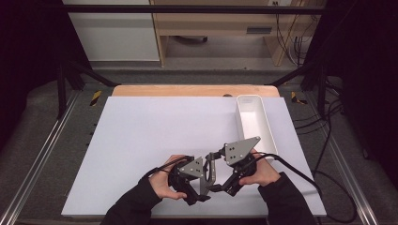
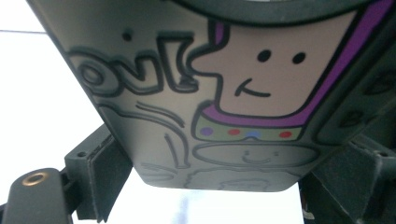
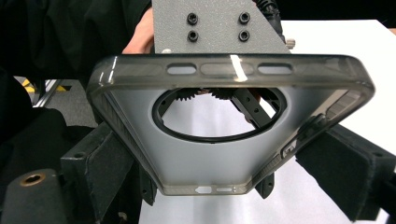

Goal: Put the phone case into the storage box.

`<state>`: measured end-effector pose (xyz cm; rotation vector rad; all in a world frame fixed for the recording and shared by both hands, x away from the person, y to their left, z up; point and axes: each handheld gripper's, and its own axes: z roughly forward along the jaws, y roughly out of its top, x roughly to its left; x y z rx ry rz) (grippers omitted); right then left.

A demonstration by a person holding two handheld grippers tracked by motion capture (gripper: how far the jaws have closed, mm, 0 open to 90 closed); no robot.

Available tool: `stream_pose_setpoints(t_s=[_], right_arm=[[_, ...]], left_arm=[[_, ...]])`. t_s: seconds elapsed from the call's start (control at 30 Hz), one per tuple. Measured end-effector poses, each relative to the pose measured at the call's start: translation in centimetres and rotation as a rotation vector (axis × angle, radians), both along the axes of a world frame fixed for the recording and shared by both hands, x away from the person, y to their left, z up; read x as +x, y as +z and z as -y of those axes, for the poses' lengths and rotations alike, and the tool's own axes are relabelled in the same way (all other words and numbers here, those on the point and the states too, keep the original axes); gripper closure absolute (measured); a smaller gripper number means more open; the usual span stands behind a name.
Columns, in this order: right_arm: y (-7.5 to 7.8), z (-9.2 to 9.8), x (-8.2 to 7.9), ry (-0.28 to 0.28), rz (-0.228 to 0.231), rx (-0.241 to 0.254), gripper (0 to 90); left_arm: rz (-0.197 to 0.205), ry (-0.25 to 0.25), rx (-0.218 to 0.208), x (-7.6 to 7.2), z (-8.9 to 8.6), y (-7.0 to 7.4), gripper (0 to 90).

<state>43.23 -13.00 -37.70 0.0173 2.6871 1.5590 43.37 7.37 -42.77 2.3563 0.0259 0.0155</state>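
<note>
Our right claw [image 3: 205, 186] holds a translucent smoky-grey plastic phone case [image 3: 219, 158] across its width, its black pads pressing the two long sides, so that we look into the hollow inside with its large round camera opening. Our left claw [image 2: 205, 186] grips what we take to be the same case from the other side: in its view the frosted back sits wedged between the pads, which stand wide on it, bearing a drawn cartoon figure with a peach smiling face, purple outline and a green band of coloured dots.

From above, both claws [image 1: 213, 176] meet low over the near middle of the white sheet-covered bench [image 1: 141, 140], with the case between them and lifted off the surface.

We judge the pick-up done and a handover or an inspection in hand; a release by one claw and setting the case down are left. Farther off, at the right edge of the bench, the long white plastic tray [image 1: 267, 126] stands empty, perhaps the goal.
</note>
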Motion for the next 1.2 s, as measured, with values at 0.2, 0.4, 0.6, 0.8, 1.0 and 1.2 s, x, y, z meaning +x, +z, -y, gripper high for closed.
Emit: stream_pose_setpoints(t_s=[0.2, 0.4, 0.6, 0.8, 1.0, 1.2], right_arm=[[0.1, 0.1, 0.0, -0.002, -0.001, 0.003, 12.2], [0.4, 0.3, 0.0, -0.011, -0.006, 0.010, 12.2], [0.9, 0.8, 0.1, -0.032, 0.002, 0.021, 12.1], [1.5, 1.4, 0.3, -0.073, 0.009, 0.033, 12.0], [1.9, 2.0, 0.4, -0.109, 0.013, 0.039, 12.0], [2.2, 2.7, 0.4, -0.150, 0.016, 0.049, 11.9]], left_arm=[[-0.013, 0.003, -0.004, 0.0, -0.1, 0.1, 7.4], [-0.013, 0.023, -0.013, 0.2, -0.8, 0.2, 5.1], [-0.007, 0.066, -0.037, 0.4, -2.3, 0.4, 3.8], [0.003, 0.126, -0.082, 0.5, -4.3, 0.7, 3.8], [0.016, 0.204, -0.139, 0.6, -6.2, 0.8, 3.6], [0.018, 0.310, -0.209, 0.7, -8.4, 0.7, 3.6]])
